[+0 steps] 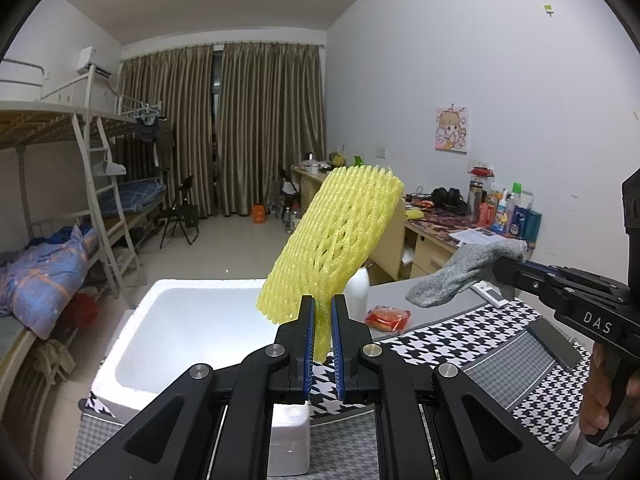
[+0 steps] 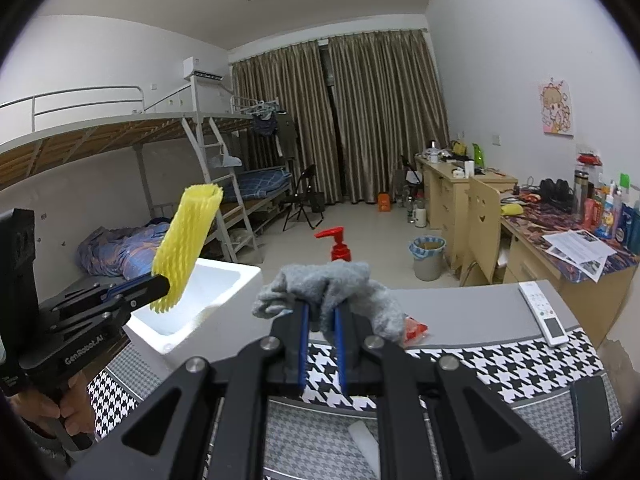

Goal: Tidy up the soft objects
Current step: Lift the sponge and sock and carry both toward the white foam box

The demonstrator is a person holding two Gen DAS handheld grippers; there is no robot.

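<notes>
Currently left gripper [image 1: 322, 320] clamps yellow foam net sleeve [image 1: 334, 240], right gripper [image 2: 320, 314] clamps grey knit sock [image 2: 328, 284]; centre each over white foam box [image 1: 188, 320] before release.

The yellow sleeve [image 1: 334, 240] is soft foam netting, open-meshed and matt. The grey sock [image 2: 328, 292] is knitted cloth, fuzzy and dull. The white box [image 1: 188, 320] is expanded foam, grainy at its rim (no sheen). The left gripper [image 1: 322, 316] and right gripper [image 2: 322, 316] are matt black plastic with bright metal pivot pins and ribbed blue pads. The table cover [image 1: 460, 344] is woven houndstooth cloth. The red packet [image 1: 388, 318] is glossy film. The remote [image 2: 544, 314] is smooth white plastic.
</notes>
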